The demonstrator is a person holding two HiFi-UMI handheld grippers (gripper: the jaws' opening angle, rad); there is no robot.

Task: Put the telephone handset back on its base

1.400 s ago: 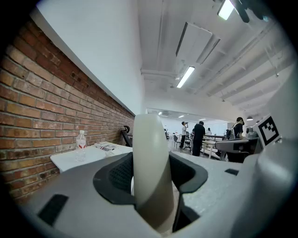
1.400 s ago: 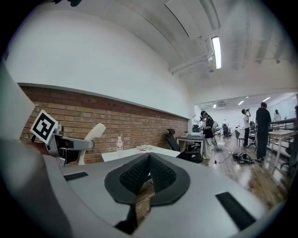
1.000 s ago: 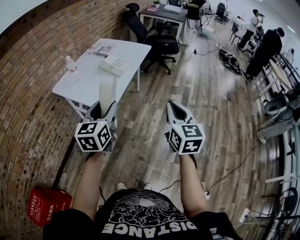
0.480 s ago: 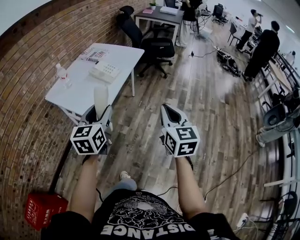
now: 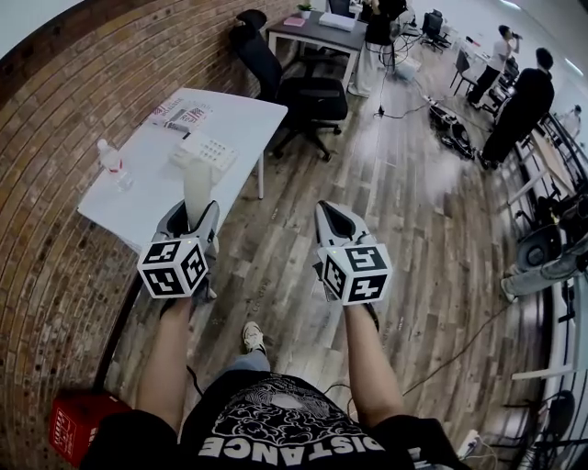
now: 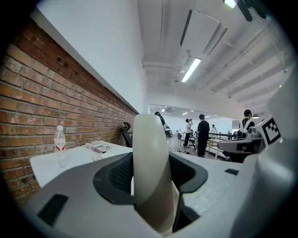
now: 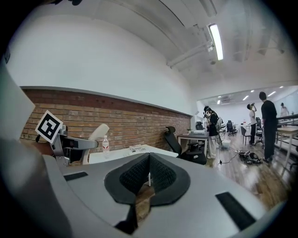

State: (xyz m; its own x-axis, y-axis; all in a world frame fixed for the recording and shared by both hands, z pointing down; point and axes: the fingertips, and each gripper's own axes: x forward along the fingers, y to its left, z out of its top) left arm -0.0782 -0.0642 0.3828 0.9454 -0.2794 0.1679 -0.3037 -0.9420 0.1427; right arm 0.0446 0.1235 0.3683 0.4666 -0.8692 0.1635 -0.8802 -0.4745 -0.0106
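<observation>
A white telephone handset [image 5: 196,186] stands upright between the jaws of my left gripper [image 5: 197,217], which is shut on it. In the left gripper view the handset [image 6: 149,162] fills the gap between the pads. The telephone base [image 5: 208,150] with its keypad lies on the white table [image 5: 241,113], ahead and slightly left of the left gripper and well apart from it. My right gripper [image 5: 336,217] is level with the left one over the wooden floor. Its jaws [image 7: 148,173] are shut with nothing in them.
A water bottle [image 5: 109,158] and printed sheets [image 5: 180,115] also lie on the table. A brick wall runs along the left. A black office chair [image 5: 304,88] and a grey desk [image 5: 317,27] stand beyond the table. People [image 5: 524,99] stand at the back right. A red box [image 5: 77,427] sits by the wall.
The person has stepped forward, so the table has slid left and nearer in the head view. Both grippers keep their pose, and the handset stays in the left one.
</observation>
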